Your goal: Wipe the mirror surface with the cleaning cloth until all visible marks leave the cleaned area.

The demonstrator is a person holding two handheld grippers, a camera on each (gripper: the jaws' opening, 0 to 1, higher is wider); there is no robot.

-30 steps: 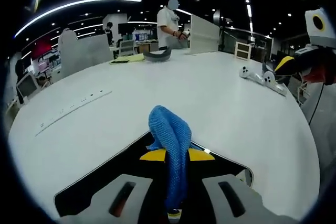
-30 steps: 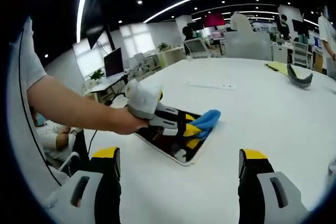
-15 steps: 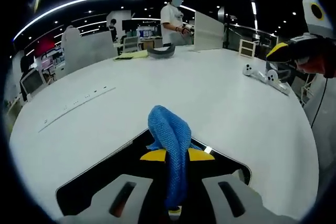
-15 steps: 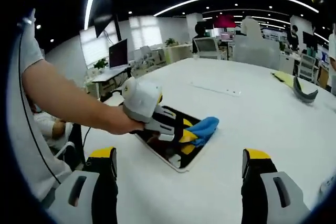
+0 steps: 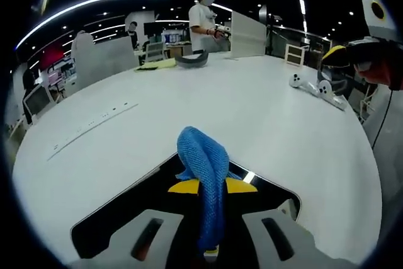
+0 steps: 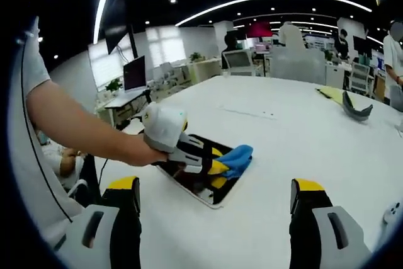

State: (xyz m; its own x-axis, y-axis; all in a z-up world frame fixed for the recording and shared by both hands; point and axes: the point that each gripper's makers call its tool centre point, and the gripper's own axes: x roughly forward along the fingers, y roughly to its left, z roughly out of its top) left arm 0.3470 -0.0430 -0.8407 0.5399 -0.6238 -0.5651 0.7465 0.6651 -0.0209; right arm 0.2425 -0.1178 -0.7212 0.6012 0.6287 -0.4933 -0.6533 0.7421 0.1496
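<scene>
A blue cleaning cloth (image 5: 204, 171) is clamped between my left gripper's (image 5: 211, 218) jaws and pressed onto the dark mirror (image 5: 119, 215), which lies flat on the white table. In the right gripper view a person's hand holds the left gripper (image 6: 211, 163) over the mirror (image 6: 201, 188), with the cloth (image 6: 234, 157) bunched at its tip near the mirror's far edge. My right gripper (image 6: 217, 187) hangs open above the table, short of the mirror, nothing between its jaws. It also shows at the right edge of the left gripper view as the right gripper (image 5: 343, 61).
The round white table (image 5: 252, 124) carries white controllers (image 5: 308, 86), a dark curved object (image 5: 191, 61), yellow paper (image 5: 154, 65) and a thin inset strip (image 5: 94, 125). A white partition (image 5: 247, 33) and a standing person (image 5: 203, 20) are at the far side. Desks with monitors (image 6: 135, 74) lie beyond.
The left gripper and cloth stay on the mirror, shifting only slightly toward the person. The right gripper remains open; both views have drifted a little.
</scene>
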